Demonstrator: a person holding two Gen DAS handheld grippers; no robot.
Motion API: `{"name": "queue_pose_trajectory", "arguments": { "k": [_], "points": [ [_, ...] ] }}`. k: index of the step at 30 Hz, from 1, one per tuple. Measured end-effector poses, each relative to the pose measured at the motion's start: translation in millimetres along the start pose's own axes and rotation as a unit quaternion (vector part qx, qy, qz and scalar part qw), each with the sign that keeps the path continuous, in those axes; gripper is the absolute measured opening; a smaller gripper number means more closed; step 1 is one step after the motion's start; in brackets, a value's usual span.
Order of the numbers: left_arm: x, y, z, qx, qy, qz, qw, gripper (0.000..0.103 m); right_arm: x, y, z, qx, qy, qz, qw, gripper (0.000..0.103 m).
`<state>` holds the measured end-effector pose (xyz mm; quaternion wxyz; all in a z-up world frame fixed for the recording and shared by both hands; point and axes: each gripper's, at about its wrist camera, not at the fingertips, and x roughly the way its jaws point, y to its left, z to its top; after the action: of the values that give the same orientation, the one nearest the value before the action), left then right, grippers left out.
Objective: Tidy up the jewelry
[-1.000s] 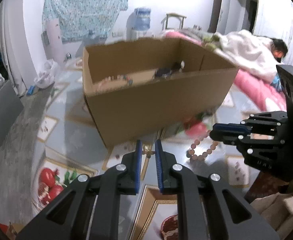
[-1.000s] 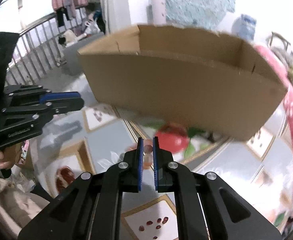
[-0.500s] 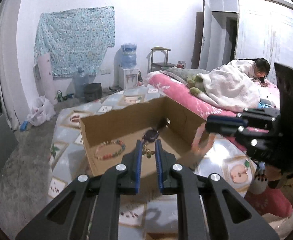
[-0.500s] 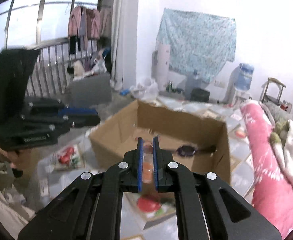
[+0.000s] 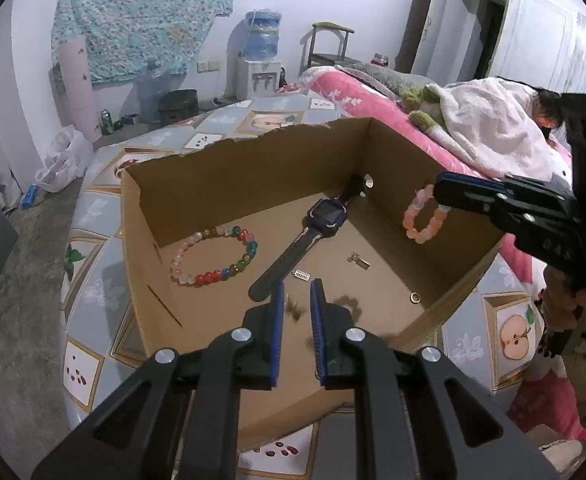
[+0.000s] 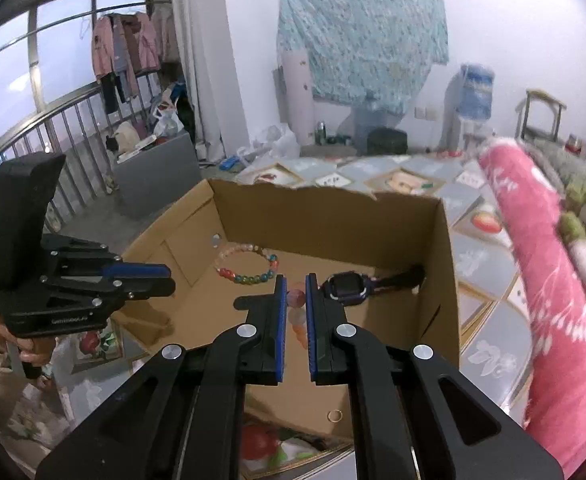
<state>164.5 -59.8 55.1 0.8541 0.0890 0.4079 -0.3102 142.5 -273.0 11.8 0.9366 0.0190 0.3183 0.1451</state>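
Nearest, the left gripper (image 5: 296, 292) hangs over the near edge of an open cardboard box (image 5: 253, 152). Its jaws have just been opening, and a small brown charm (image 5: 295, 308) shows blurred in the gap, apparently free of both pads.

On the box floor, with twelve o'clock as the far wall:
- a gold ring (image 5: 414, 298) lies at four o'clock
- a multicoloured bead bracelet (image 5: 213, 256) lies at nine
- a dark watch (image 5: 325, 216) stretches from the centre toward one

At two o'clock the right gripper (image 6: 295, 280) is clenched on a pink bead bracelet (image 5: 423, 218), which dangles over the box, clear of the floor. The bracelet looks light and limp, its beads smooth and likely slippery. A grip across one bead, or on the cord between two, would probably hold best.
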Motion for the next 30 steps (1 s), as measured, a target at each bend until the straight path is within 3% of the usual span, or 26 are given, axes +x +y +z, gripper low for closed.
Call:
{"name": "queue_pose_trajectory", "arguments": {
  "k": [3,7,14,19,26,30],
  "points": [
    [3,3,0,-0.003,0.003,0.003,1.0000,0.034,2,-5,1,0.011,0.007,0.009,1.000,0.007],
    [0,5,0,-0.003,-0.006,0.013,0.9999,0.042,4,-10,2,0.021,0.013,0.015,1.000,0.007],
    [-44,26,-4,-0.046,-0.080,0.039,0.9950,0.056,0,-26,7,0.045,0.020,0.019,0.999,0.007],
    [-66,46,-13,-0.083,-0.111,0.064,0.9883,0.073,15,-21,12,0.057,0.052,0.052,0.996,0.007],
    [-69,67,-27,-0.123,-0.111,0.085,0.9825,0.077,46,11,23,0.067,0.101,0.132,0.984,0.007],
    [-68,71,-33,-0.134,-0.108,0.083,0.9816,0.078,58,18,19,0.075,0.123,0.112,0.983,0.013]
  ]
}}
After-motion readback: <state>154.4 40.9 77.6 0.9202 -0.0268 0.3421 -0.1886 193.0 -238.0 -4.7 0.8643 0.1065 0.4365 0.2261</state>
